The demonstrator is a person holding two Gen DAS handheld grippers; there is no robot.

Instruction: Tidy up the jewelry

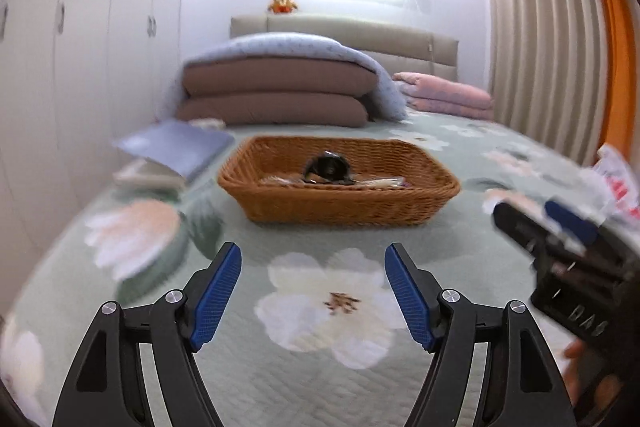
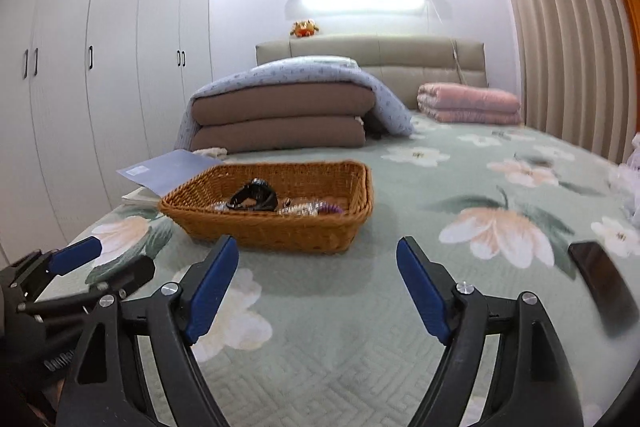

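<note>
- Left wrist view: the left gripper (image 1: 313, 259) hovers over the flowered bedspread (image 1: 328, 307) with its blue pads (image 1: 216, 303) spread wide and nothing between them.
- Ahead, toward the middle of the bed, sits a wicker basket (image 1: 340, 205) holding a dark round item (image 1: 328, 167) and small pale pieces of jewelry (image 1: 376, 183), blurred.
- The right gripper (image 1: 560, 227) shows near the bed's right edge, blurred.
- Right wrist view: the right gripper (image 2: 318, 259) is released, jaws apart, empty, above the bedspread (image 2: 360, 327).
- The basket (image 2: 272, 227) stands left of centre on the bed; inside lie a black band (image 2: 254, 197) and glittering beaded jewelry (image 2: 308, 209).
- A dark phone (image 2: 604, 283) lies near the right edge; a grey booklet (image 2: 172, 167) lies beside the basket toward the left edge.
</note>
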